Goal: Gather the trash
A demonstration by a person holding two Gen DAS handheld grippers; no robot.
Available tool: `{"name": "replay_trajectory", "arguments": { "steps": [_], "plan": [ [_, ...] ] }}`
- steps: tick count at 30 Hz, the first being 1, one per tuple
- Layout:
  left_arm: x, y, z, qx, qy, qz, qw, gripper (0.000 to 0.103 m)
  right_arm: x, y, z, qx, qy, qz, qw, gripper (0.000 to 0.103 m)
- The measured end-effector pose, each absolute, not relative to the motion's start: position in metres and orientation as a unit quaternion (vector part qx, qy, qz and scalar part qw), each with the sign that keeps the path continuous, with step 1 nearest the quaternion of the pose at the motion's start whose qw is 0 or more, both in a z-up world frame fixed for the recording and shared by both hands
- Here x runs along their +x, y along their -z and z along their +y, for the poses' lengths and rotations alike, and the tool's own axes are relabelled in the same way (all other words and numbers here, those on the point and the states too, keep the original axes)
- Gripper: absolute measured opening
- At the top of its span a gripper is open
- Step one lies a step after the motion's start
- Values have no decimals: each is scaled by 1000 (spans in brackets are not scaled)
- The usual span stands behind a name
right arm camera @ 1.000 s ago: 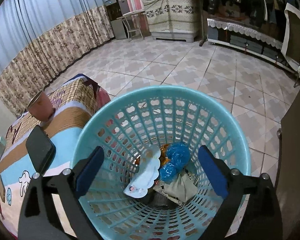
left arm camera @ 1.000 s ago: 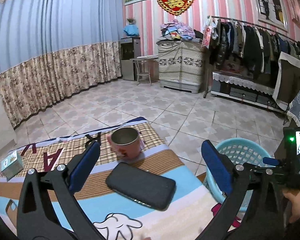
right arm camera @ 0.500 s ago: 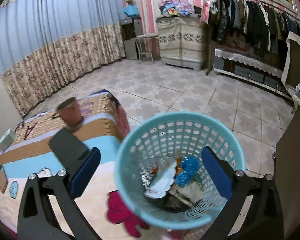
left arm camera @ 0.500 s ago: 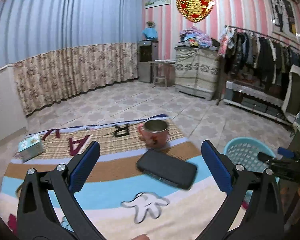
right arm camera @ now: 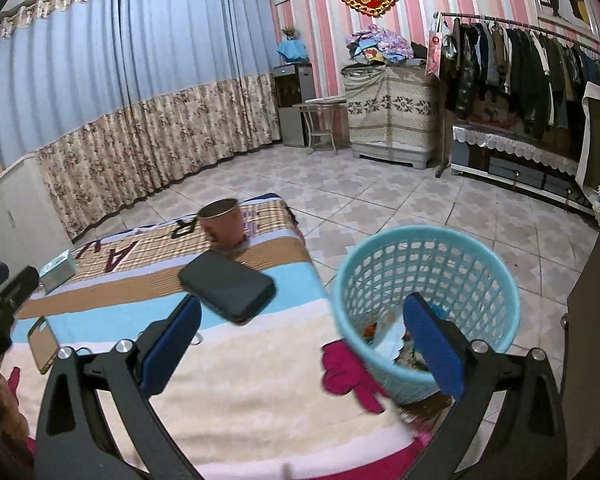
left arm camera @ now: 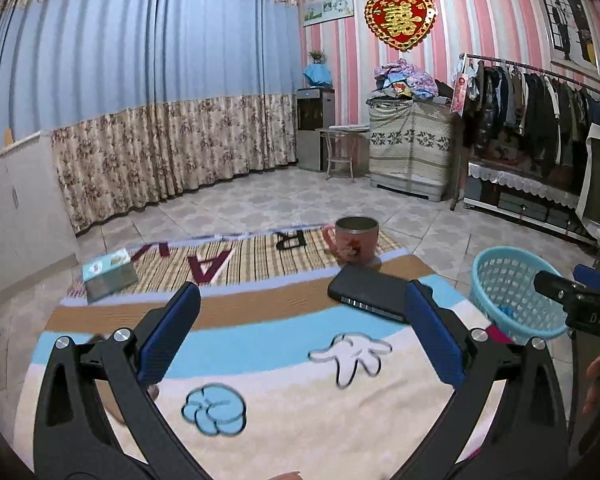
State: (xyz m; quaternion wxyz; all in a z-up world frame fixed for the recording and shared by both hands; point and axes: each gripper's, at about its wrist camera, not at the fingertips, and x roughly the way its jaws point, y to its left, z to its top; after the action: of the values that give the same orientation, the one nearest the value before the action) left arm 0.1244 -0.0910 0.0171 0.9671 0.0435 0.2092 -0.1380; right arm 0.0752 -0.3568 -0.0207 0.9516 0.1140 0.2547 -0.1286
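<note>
A light blue mesh basket stands on the tiled floor to the right of the cloth-covered table; crumpled wrappers and paper lie in its bottom. The same basket shows at the right in the left wrist view. My right gripper hangs open and empty above the table's right edge, beside the basket. My left gripper is open and empty above the middle of the table.
On the table lie a black phone-like slab, a pink mug, a small teal box and a tan phone. A clothes rack and covered cabinet stand far back. A dark cabinet edge is at right.
Both grippers pulled back and up from the basket; the right one swung left from over the basket to over the table's edge. The left view now takes in more of the table.
</note>
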Motion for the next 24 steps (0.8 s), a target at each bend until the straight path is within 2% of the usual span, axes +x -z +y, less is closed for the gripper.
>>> {"name": "replay_trajectory", "arguments": {
  "steps": [7,24],
  "plan": [
    [111,1,-66,19,131,221,966,98,57,22,-325,86,127,243,958,99],
    [89,6,-47,40,110,203,972,98,27,40,-288,77,139,235,959,99]
  ]
}}
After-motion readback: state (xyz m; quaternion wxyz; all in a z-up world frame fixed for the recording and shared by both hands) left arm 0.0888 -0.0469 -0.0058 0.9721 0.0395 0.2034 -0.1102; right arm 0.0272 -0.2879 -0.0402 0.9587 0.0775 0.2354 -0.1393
